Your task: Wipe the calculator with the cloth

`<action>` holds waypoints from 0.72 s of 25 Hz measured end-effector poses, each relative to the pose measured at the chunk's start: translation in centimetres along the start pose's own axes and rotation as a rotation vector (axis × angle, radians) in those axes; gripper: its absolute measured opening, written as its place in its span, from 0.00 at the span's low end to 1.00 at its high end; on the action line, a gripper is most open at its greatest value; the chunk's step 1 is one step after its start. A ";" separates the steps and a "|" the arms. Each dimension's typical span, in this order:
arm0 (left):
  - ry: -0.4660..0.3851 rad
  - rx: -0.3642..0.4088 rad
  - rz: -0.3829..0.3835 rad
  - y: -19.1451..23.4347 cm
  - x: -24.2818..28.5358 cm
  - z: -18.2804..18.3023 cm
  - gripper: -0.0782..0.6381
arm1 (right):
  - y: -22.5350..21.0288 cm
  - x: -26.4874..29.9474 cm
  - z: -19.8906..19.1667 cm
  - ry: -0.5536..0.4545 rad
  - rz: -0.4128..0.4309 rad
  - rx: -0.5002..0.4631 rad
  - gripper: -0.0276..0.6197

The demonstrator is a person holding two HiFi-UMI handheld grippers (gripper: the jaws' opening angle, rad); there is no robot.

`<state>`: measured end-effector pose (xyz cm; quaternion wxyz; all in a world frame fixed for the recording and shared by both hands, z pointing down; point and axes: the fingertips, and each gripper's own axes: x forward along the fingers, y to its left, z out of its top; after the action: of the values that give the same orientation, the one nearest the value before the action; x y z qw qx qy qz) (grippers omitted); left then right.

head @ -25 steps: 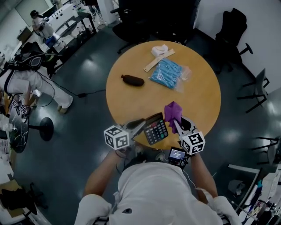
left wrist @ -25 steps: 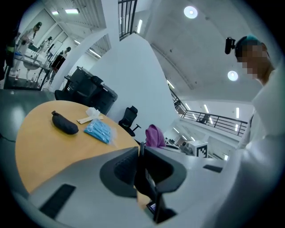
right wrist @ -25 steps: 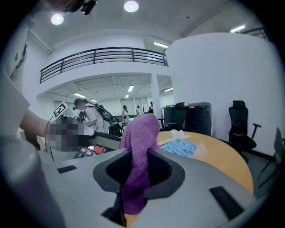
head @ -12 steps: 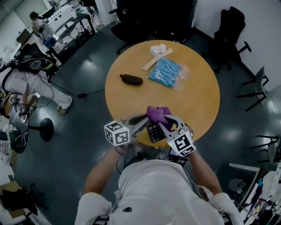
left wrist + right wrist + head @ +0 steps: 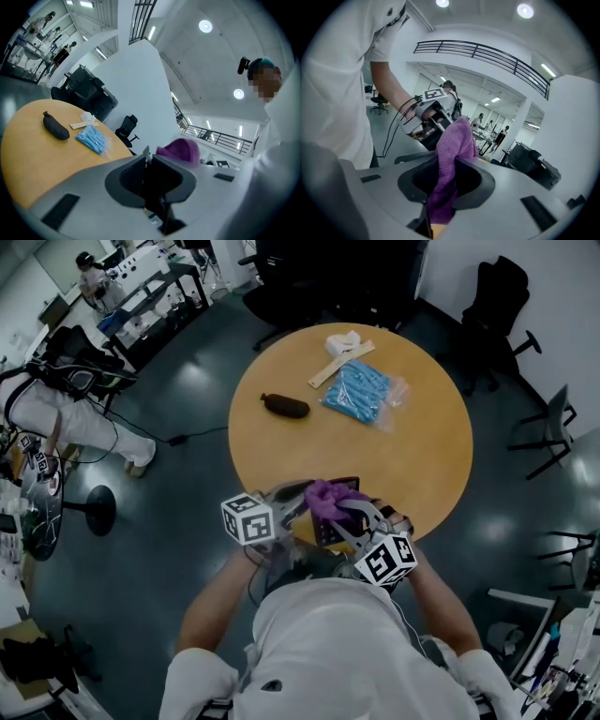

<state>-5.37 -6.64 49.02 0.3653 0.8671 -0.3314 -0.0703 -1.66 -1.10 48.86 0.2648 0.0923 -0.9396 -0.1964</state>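
A person in a white shirt point(image 5: 328, 652) stands at a round wooden desk point(image 5: 422, 456), with a two-jaw tool in each hand. Closest in, over the desk's near edge, the left tool point(image 5: 298, 495) is clamped on the edge of a black calculator point(image 5: 330, 529). The right tool point(image 5: 349, 514) is clamped on a purple terry cloth point(image 5: 326, 497), which is bunched over the calculator's face and hides most of it. Farther across the desk lie a dark brown pouch point(image 5: 284, 406), a blue packet in clear plastic point(image 5: 356, 395), a pale flat strip point(image 5: 339, 365) and something white and crumpled point(image 5: 342, 341). Black office chairs point(image 5: 497, 306) stand beyond.
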 end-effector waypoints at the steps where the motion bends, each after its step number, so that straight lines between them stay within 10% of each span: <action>1: -0.001 0.003 0.001 0.0 -0.1 0.0 0.18 | 0.7 0.1 0.1 0.004 0.021 -0.021 0.18; 18: 0.000 0.018 0.002 0.4 -1.6 -0.5 0.18 | 10.4 -1.2 -1.3 0.030 0.243 -0.017 0.18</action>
<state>-6.68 -5.54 49.49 0.3577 0.8699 -0.3329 -0.0669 -0.64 8.29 53.67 0.3016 -0.0215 -0.9380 -0.1693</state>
